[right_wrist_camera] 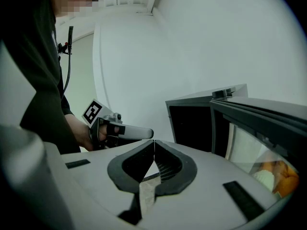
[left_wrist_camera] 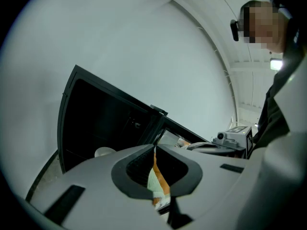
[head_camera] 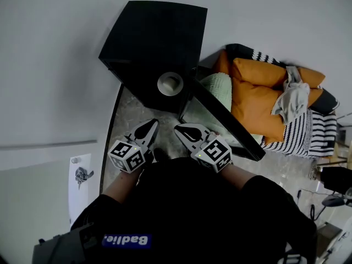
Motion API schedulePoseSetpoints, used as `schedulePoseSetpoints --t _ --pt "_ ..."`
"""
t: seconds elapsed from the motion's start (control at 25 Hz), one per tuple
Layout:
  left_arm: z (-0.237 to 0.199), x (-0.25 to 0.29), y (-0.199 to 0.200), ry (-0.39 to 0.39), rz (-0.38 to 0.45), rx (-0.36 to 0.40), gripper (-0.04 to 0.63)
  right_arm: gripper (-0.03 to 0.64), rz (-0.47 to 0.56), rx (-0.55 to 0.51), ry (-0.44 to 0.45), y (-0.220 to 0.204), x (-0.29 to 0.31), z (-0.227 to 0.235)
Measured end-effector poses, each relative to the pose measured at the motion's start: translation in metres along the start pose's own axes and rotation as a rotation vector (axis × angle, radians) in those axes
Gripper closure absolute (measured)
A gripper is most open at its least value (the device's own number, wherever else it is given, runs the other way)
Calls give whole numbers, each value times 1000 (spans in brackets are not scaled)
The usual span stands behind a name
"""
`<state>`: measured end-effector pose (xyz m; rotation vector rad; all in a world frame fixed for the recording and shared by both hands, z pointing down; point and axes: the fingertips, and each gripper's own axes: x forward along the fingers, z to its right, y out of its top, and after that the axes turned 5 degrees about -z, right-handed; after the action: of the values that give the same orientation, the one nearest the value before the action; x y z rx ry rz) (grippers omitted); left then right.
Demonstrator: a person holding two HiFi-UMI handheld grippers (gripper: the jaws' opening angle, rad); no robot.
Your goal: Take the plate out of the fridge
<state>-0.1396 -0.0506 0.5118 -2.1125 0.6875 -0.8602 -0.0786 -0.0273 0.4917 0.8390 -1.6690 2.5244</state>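
one plate (head_camera: 170, 83) lies inside one black fridge (head_camera: 157, 37), its single door (head_camera: 228, 120) standing open. two claws: left claw (head_camera: 149, 126) and right claw (head_camera: 182, 130), both pressed together, empty, side by side before the opening, clear of the plate.

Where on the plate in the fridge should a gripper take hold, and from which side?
Probably the near rim of the plate, coming straight in through the open front of the fridge. It lies flat low inside, and the door is swung aside to the right, leaving that edge exposed.
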Motion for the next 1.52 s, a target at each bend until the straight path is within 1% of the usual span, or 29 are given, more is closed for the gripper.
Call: schedulePoseSetpoints --t 0.24,0.44,0.52,0.56,0.72,0.84,1.0,1.08,1.2,1.36,1.44,1.52 --pt "-8 10 -9 -28 -16 -67 583 606 4 0 -26 0 -6 4" --pt "-17 15 -13 -30 -17 -112 578 606 5 2 -42 -1 -11 6" --pt "-22 17 -15 -31 -16 -139 573 606 4 3 -43 -3 -13 6" --pt "-24 19 -16 -32 -15 -154 561 606 2 3 -42 -4 -14 6" --pt "-31 24 -20 -36 -6 -204 557 606 -5 5 -45 -6 -18 8" --pt "-38 29 -23 -57 11 -276 543 606 -12 12 -46 -9 -21 9" --pt "-55 34 -31 -83 54 -452 543 606 -25 27 -41 -14 -24 9" --pt "-63 36 -35 -83 65 -511 536 606 -33 32 -37 -17 -25 9" --pt "-72 40 -39 -84 72 -560 528 606 -44 42 -33 -22 -26 10" --pt "-84 48 -35 -84 92 -590 528 606 -62 49 -23 -28 -26 10" --pt "-87 53 -33 -88 97 -607 511 604 -68 53 -20 -30 -27 10" --pt "-90 60 -32 -94 95 -613 509 604 -75 53 -17 -32 -28 11"
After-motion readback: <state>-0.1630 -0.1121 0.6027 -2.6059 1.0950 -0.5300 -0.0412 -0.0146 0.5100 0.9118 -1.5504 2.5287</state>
